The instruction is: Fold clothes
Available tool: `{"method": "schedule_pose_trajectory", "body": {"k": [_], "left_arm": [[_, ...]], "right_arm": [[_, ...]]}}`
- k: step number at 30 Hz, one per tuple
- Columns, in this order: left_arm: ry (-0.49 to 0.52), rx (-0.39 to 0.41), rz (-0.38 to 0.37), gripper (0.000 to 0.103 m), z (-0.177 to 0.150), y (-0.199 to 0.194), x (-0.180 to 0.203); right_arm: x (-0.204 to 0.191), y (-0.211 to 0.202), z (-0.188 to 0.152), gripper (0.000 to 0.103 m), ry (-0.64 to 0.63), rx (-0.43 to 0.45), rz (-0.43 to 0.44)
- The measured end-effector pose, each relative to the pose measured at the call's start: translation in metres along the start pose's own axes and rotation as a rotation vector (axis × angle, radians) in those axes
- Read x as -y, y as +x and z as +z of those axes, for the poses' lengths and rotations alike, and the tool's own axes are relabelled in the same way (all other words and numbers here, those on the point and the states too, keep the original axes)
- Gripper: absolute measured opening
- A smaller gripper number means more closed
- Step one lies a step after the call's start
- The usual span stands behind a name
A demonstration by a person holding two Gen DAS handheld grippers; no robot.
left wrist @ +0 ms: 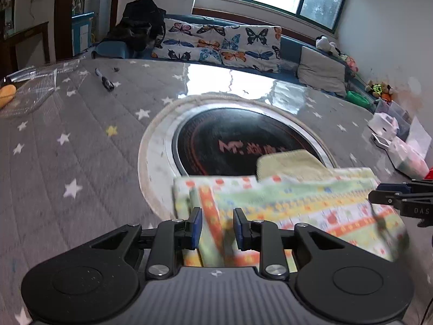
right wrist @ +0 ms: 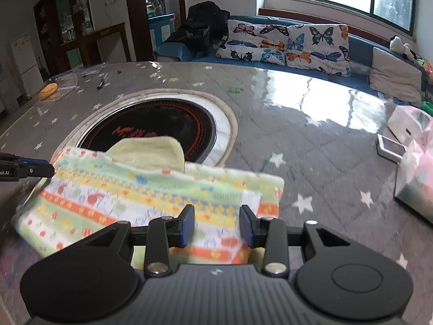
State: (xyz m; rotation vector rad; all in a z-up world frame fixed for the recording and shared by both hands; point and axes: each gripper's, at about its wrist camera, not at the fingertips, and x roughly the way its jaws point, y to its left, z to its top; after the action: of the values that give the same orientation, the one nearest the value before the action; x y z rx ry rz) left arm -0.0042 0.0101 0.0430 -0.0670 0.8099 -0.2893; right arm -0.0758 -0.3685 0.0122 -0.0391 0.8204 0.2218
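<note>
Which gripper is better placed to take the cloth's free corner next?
Probably the right gripper: the patterned cloth's corner lies just beyond its open jaws, while the left gripper sits at the opposite end.

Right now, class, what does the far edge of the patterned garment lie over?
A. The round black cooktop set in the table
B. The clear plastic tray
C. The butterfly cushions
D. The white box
A: the far edge of the striped patterned garment, with its pale yellow-green collar part, overlaps the near rim of the round black cooktop in both wrist views.
</note>
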Motion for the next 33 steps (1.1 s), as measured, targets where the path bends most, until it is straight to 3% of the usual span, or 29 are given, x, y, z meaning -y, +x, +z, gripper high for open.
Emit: {"method": "schedule_pose_trajectory", "body": {"k": [8,11,18,25,28,33], "left_arm": [[0.007,-0.017,0.058,0.029,0.007,0.016,-0.005],[0.008,-0.008,0.035,0.028,0.01,0.012,0.002],[0.072,-0.003,-0.008,0.031,0.021,0.021,0.035],[0.05,0.004,-0.054,0.031,0.032,0.027,0.047],[0.114,-0.006,-0.015,0.031,0.029,0.034,0.059],[0.121,-0.051,0.01,0.034,0.026,0.046,0.061]], "right_arm": [[-0.002,0.013,0.007,0.045,0.006,-0.006,-0.016],[-0.009,0.01,0.01,0.052,-0.011,0.009,0.001],[-0.036,0.027,0.022,0.054,-0.039,0.003,0.039],[-0.047,0.042,0.026,0.063,-0.045,-0.014,0.027],[-0.046,0.044,0.026,0.067,-0.051,-0.02,0.025],[-0.044,0.039,0.026,0.074,-0.042,-0.013,0.027]]}}
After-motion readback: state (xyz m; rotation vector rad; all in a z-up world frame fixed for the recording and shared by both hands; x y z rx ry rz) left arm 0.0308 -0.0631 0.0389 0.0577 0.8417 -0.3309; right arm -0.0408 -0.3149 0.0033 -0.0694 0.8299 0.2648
